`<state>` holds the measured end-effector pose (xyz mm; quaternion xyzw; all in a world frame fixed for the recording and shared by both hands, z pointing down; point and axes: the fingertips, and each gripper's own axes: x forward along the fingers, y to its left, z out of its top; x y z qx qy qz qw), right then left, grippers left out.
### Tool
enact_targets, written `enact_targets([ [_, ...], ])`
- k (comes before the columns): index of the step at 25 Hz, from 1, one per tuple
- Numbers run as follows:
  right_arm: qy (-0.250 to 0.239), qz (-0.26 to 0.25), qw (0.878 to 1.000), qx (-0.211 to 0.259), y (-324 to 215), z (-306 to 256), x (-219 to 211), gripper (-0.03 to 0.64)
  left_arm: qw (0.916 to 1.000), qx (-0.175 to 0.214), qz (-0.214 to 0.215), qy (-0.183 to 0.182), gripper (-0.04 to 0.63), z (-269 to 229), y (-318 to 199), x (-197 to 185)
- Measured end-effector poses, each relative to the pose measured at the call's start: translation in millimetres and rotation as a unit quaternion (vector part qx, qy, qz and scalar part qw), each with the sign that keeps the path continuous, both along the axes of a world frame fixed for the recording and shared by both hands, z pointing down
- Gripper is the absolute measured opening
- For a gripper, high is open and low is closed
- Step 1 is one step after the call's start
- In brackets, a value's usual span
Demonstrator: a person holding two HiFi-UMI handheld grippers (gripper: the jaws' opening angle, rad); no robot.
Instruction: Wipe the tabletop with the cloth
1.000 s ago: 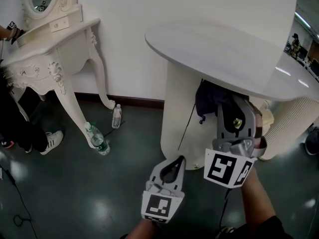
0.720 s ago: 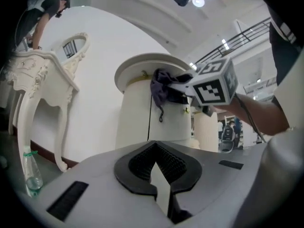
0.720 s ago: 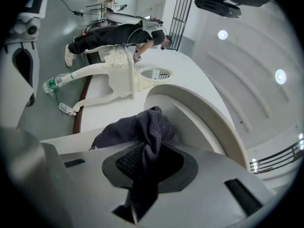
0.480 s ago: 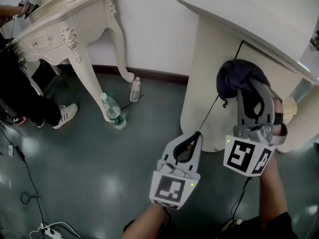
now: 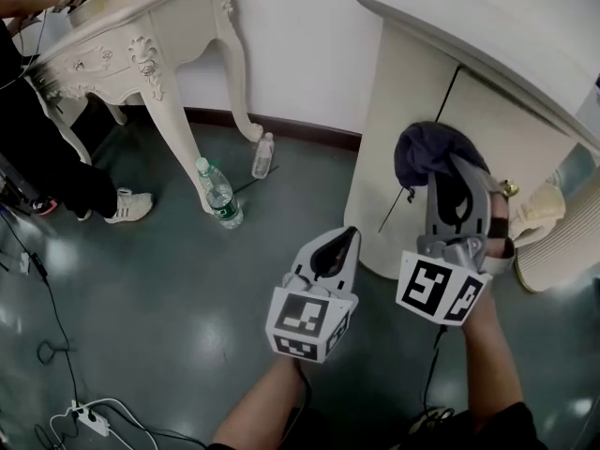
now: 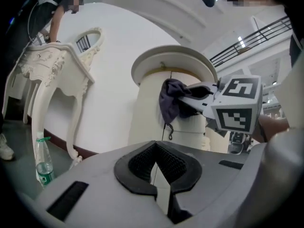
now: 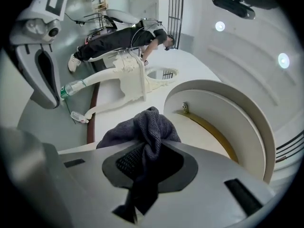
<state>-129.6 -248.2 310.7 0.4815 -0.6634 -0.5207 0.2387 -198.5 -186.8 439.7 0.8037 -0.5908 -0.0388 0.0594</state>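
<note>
1. Your left gripper (image 5: 345, 240) is nearest you, low over the floor (image 5: 141, 298). In the left gripper view its jaws are clenched on each other with nothing between them.
2. Your right gripper (image 5: 453, 184) is just beside it, to its right and a little further forward. It is grasping the cloth (image 5: 424, 148).
3. The dark grey cloth is bunched between the right jaws. Most of it bulges out past the tips, and a tail hangs back through the pads in the right gripper view.
4. The cloth is in the air in front of the table's white base (image 5: 412, 101), below the tabletop (image 5: 487, 17) and not touching it.
5. Two plastic bottles are on the floor to your left: one (image 5: 220, 197) against a leg of the dressing table (image 5: 141, 36), the other (image 5: 264, 156) lying nearer the wall.
6. A person (image 5: 42, 148) in dark trousers stands at the far left by the dressing table.
7. Cables and a power strip (image 5: 89, 422) lie at the lower left.
</note>
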Motion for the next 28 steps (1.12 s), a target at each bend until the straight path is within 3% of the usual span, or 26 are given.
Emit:
enact_targets([
  [4,-0.008,-0.008,1.000,-0.001,0.2,19.7,-0.8,0.054,0.9995,0.000,-0.030,-0.007,0.006,0.6,-1.5,-17.7],
  [6,-0.001,-0.008,1.000,0.008,-0.9,36.9,-2.5,0.054,0.9988,0.000,-0.034,-0.035,0.006,3.7,-1.5,-19.7],
  [8,-0.004,-0.012,1.000,0.014,-1.5,53.4,-2.1,0.055,0.9977,-0.003,-0.031,-0.061,0.006,9.0,-2.0,-15.9],
  [14,-0.060,-0.016,0.998,0.013,0.0,74.2,5.4,0.055,0.9972,-0.005,-0.004,-0.075,0.006,17.8,-2.5,-1.1],
  [18,-0.058,-0.015,0.998,0.024,0.7,95.3,10.3,0.055,0.9975,-0.032,0.003,-0.064,0.006,44.9,-9.9,0.8],
  [21,-0.054,-0.016,0.998,0.023,0.5,109.4,12.6,0.055,0.9958,-0.046,0.002,-0.080,0.006,58.1,-14.2,0.4],
  [25,-0.065,-0.001,0.998,-0.005,-3.4,132.0,16.3,0.054,0.9982,-0.039,-0.001,-0.046,0.006,53.9,-16.2,-2.6],
  [28,-0.069,0.003,0.998,-0.003,-1.4,145.0,15.8,0.054,0.9975,-0.051,0.012,-0.047,0.006,65.9,-12.8,0.2],
])
